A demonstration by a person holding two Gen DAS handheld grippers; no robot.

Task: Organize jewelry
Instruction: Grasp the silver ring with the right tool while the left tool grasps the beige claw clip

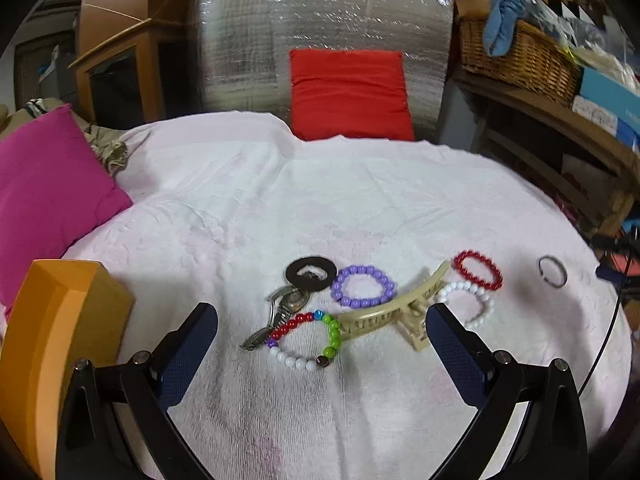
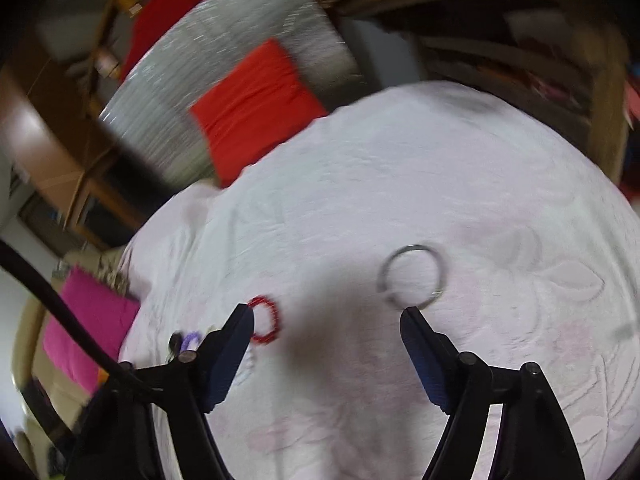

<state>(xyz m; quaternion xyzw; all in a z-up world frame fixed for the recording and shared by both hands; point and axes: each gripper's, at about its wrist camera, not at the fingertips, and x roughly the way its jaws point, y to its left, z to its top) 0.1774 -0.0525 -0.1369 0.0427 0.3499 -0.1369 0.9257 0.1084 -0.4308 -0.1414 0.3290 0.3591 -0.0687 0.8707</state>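
From the left wrist view we see our left gripper (image 1: 320, 322) with its jaws spread wide and holding nothing, hovering over the white cloth (image 1: 360, 208) that covers the table. The beige hair claw (image 1: 394, 312) is our landmark here. Just left of it lies the multicolour bead bracelet (image 1: 306, 340), touching a metal watch (image 1: 282, 310). Above the claw sit the purple bracelet (image 1: 363, 286) and a black ring-shaped band (image 1: 311, 273). To its right are the white bracelet (image 1: 470, 304) and the red bracelet (image 1: 478, 270), and further right, well apart, a metal ring (image 1: 553, 272). An orange box (image 1: 60, 344) stands at the far left.

From the right wrist view, which is blurred, our right gripper (image 2: 326, 322) has its jaws open fairly wide, gripping nothing. The metal ring (image 2: 412, 276) lies just beyond the right fingertip; the red bracelet (image 2: 266, 320) is beside the left one.
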